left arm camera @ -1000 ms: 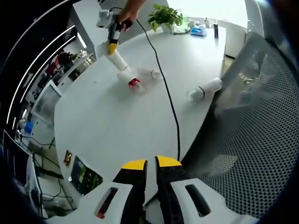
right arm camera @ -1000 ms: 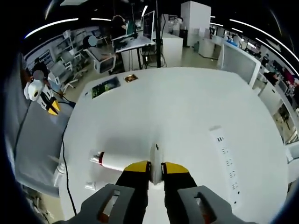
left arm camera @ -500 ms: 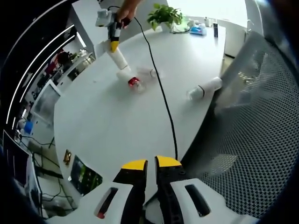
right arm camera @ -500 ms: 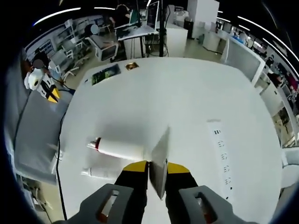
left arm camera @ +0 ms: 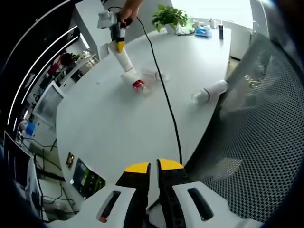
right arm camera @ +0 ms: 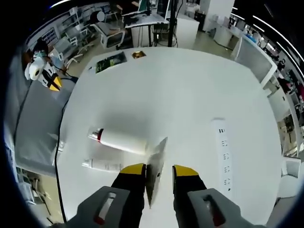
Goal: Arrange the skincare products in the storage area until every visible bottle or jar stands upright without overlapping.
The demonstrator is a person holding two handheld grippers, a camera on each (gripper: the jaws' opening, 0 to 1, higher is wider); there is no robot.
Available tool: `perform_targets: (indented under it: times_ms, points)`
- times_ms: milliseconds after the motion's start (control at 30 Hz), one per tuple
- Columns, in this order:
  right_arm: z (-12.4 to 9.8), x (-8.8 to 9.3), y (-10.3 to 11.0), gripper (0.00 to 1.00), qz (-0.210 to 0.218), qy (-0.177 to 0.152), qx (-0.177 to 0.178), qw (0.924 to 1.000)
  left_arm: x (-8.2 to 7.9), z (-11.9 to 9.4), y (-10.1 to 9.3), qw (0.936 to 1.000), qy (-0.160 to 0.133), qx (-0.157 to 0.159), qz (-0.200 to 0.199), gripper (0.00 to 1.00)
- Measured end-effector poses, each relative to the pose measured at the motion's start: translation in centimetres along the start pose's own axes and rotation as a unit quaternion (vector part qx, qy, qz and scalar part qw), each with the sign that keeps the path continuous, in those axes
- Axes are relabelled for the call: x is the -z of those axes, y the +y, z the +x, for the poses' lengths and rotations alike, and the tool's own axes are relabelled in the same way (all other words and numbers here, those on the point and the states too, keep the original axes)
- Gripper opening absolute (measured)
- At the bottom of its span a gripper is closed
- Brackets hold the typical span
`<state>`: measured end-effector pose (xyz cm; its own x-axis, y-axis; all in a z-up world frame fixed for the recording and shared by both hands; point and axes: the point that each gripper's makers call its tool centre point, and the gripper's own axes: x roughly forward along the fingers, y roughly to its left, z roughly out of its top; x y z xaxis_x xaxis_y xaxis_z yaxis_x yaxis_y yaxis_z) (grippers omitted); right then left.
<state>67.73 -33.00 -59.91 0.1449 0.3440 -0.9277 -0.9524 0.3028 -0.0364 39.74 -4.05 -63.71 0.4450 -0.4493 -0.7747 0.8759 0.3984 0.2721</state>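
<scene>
Tubes are lying flat on the white table (right arm camera: 190, 95), and you are lifting the large white tube (right arm camera: 124, 141) by its flat crimped tail, which the right gripper (right arm camera: 158, 169) is pinching. Keep swinging it up so the red-ringed cap lands down, clear of the thinner tube (right arm camera: 102, 165) lying just nearer. Your left gripper (left arm camera: 154, 166) is hanging nearly closed and empty off the table's near edge.

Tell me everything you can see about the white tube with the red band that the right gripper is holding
The white tube with the red band looks like smooth plastic, with a red ring near its cap end and a flat crimped tail. The right gripper holds that tail between its jaws, the cap end pointing away. In the left gripper view it slants down to the white table. A smaller tube lies beside it.
</scene>
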Motion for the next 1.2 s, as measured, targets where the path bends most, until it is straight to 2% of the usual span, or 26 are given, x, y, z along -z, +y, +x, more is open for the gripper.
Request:
perform_targets:
  times_ms: [333,433,667,733,800,867,967,1067,1200]
  points:
    - [-0.2,-0.2,0.1,0.12,-0.047,0.040,-0.018,0.9979,0.0,-0.1,0.2,1.0000,-0.001,-0.004,-0.001,0.05]
    - [-0.1,0.0,0.8,0.08,-0.057,0.053,-0.030,0.9965,0.0,0.0,0.2,1.0000,0.000,-0.004,0.000,0.04]
    - [0.0,0.5,0.8,0.06,-0.063,0.068,-0.022,0.9954,0.2,0.0,0.2,1.0000,0.003,-0.004,0.001,0.04]
    - [-0.1,0.7,0.9,0.11,-0.055,0.070,-0.016,0.9959,0.2,0.0,0.2,1.0000,0.003,-0.004,0.001,0.04]
    - [-0.3,0.9,0.8,0.20,-0.044,0.070,-0.003,0.9965,0.2,0.0,0.2,1.0000,0.004,-0.004,0.000,0.04]
    - [-0.8,1.1,0.6,0.23,-0.026,0.067,0.005,0.9974,0.2,0.0,0.2,1.0000,0.005,-0.004,0.001,0.04]
    - [-1.6,1.5,0.0,0.29,0.010,0.048,0.030,0.9984,0.2,0.0,0.2,1.0000,0.006,-0.005,0.001,0.04]
    - [-2.3,2.7,0.1,0.37,0.051,0.043,0.046,0.9967,0.3,0.0,0.2,1.0000,0.006,-0.004,0.002,0.04]
    - [-2.7,4.1,0.9,0.42,0.068,0.041,0.054,0.9954,0.2,-0.1,0.2,1.0000,0.004,-0.004,0.003,0.04]
